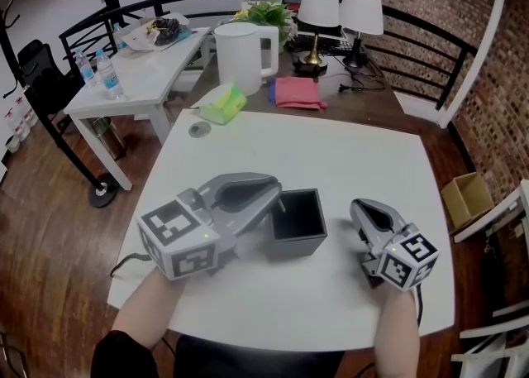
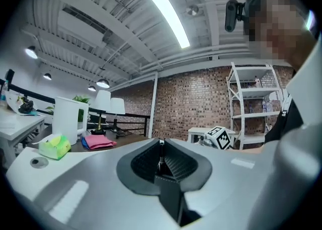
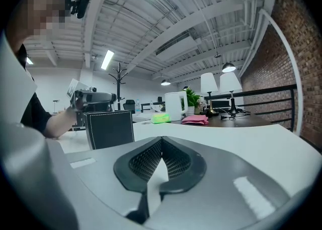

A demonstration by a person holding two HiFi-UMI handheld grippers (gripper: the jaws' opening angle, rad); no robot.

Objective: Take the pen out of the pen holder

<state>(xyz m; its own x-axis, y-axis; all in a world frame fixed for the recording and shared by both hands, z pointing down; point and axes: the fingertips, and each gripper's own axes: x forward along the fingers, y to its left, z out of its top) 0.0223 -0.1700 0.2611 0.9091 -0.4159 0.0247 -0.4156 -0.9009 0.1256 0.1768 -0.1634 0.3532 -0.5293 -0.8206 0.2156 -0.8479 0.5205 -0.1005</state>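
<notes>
A black square pen holder [image 1: 299, 221] stands on the white table [image 1: 347, 161] near its front; in the right gripper view the pen holder [image 3: 109, 129] sits at the left. My left gripper [image 1: 278, 196] reaches over the holder's left rim. A thin dark pen [image 2: 161, 157] stands upright between its ribbed pads, which press on it. From the head view only a short dark sliver of the pen [image 1: 282, 202] shows at the rim. My right gripper [image 1: 357, 206] rests to the right of the holder, apart from it, its jaws shut with nothing between them.
Behind the white table are a white kettle [image 1: 241, 55], a green tissue pack [image 1: 221, 105], a pink cloth [image 1: 296, 92] and two lamps [image 1: 318, 4]. A small round disc [image 1: 199, 129] lies at the table's back left. A side table with bottles [image 1: 107, 74] stands left.
</notes>
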